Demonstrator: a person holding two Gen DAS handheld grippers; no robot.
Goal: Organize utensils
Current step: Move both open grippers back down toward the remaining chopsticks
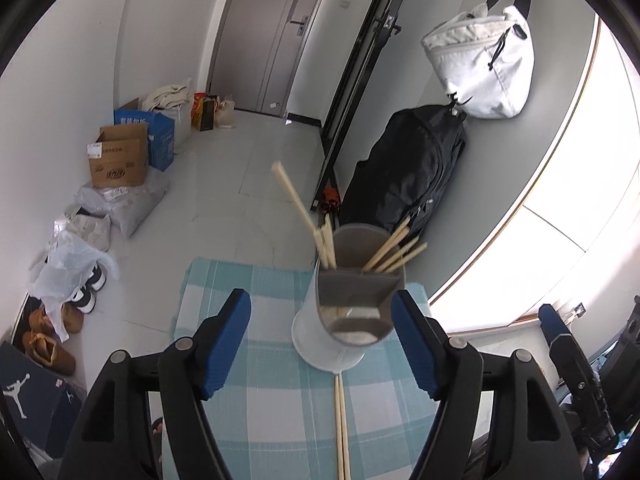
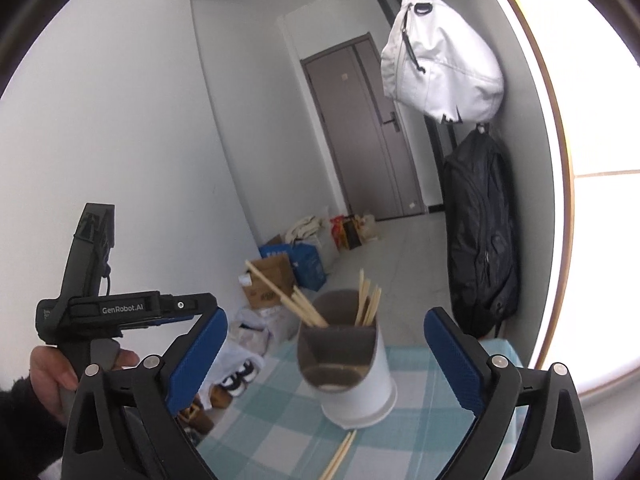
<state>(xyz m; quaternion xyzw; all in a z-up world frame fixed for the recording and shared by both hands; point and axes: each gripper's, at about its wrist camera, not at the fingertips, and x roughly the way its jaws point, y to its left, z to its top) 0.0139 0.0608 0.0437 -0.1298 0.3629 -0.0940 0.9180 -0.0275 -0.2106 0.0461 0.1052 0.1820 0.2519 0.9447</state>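
A white utensil holder (image 1: 316, 336) with a grey divided insert stands upright on a blue checked cloth (image 1: 264, 400). Several wooden chopsticks (image 1: 298, 204) lean out of its far compartments. Two more chopsticks (image 1: 342, 420) lie flat on the cloth in front of it. My left gripper (image 1: 320, 304) is open, its blue pads on either side of the holder and apart from it. In the right wrist view the holder (image 2: 364, 388) sits just beyond my right gripper (image 2: 324, 314), which is wide open and empty. The loose chopsticks (image 2: 340, 456) lie below it.
A white bag (image 1: 484, 68) and a black backpack (image 1: 408, 168) hang on the wall behind the table. Cardboard boxes (image 1: 118, 156), plastic bags and shoes (image 1: 86, 292) line the floor at left. A hand (image 2: 60, 372) holds the left gripper's handle.
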